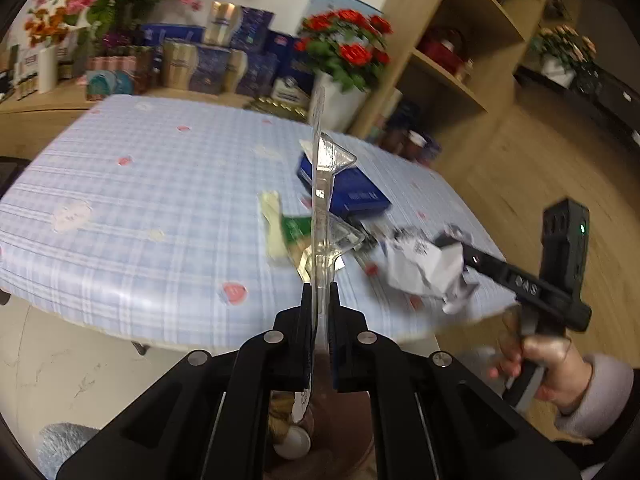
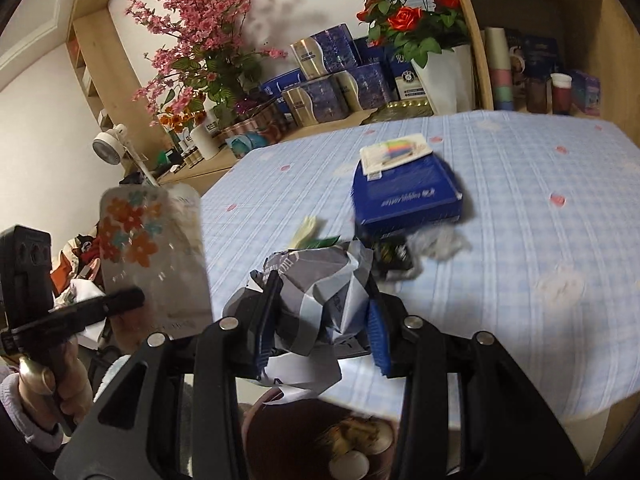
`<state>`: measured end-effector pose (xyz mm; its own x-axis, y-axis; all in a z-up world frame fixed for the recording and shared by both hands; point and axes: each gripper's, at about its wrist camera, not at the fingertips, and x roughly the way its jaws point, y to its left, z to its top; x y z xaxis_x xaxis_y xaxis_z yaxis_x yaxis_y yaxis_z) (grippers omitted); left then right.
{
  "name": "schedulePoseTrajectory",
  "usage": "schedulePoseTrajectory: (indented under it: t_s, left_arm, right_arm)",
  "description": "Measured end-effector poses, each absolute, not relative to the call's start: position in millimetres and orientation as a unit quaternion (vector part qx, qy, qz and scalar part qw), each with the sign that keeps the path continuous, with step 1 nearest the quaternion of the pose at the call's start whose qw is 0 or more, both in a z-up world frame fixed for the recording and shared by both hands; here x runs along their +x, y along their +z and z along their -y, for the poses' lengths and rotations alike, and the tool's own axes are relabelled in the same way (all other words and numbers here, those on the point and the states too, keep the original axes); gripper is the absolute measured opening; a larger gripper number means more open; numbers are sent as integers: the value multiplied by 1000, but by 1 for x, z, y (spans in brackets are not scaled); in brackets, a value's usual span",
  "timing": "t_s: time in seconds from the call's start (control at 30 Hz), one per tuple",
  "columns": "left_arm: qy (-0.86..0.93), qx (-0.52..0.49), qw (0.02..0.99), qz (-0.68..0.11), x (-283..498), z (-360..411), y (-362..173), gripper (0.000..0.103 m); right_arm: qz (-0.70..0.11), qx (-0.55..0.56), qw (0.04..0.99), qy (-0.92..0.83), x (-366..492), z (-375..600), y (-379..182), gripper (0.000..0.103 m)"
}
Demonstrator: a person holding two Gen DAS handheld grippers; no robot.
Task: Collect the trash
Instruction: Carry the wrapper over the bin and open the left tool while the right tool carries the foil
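My left gripper (image 1: 320,288) is shut on a clear plastic blister pack (image 1: 322,208), seen edge-on and standing upright above the table's near edge. From the right wrist view this pack (image 2: 154,256) shows a flower print, with the left gripper (image 2: 134,298) clamped on its lower edge. My right gripper (image 2: 323,280) is shut on a crumpled grey-and-white paper ball (image 2: 320,304), also seen as the paper ball (image 1: 420,268) at the table's near right corner. On the blue plaid tablecloth (image 1: 140,200) lie a blue box (image 2: 404,196), a green-and-yellow wrapper (image 1: 284,232) and a small black wrapper (image 2: 394,256).
A dark round bin (image 2: 320,436) holding some trash sits just below the table edge under both grippers. Behind the table stand a white pot of red roses (image 1: 344,52), stacked blue boxes (image 2: 332,80) and a wooden shelf unit (image 1: 460,40). A hand (image 1: 536,364) grips the right tool.
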<state>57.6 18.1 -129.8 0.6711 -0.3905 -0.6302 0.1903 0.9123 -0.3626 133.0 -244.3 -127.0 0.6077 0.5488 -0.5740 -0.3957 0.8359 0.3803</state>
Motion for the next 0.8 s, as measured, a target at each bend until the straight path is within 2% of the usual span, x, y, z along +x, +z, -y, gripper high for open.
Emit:
schedulePoseTrajectory:
  t_s: [0.4, 0.8]
  left_arm:
    - [-258, -35, 842, -473, 28, 23, -199, 7]
    - [-273, 10, 775, -570, 41, 64, -283, 7]
  right_arm:
    - [-346, 149, 896, 235, 88, 269, -135, 41]
    - [-351, 155, 897, 220, 76, 283, -143, 41]
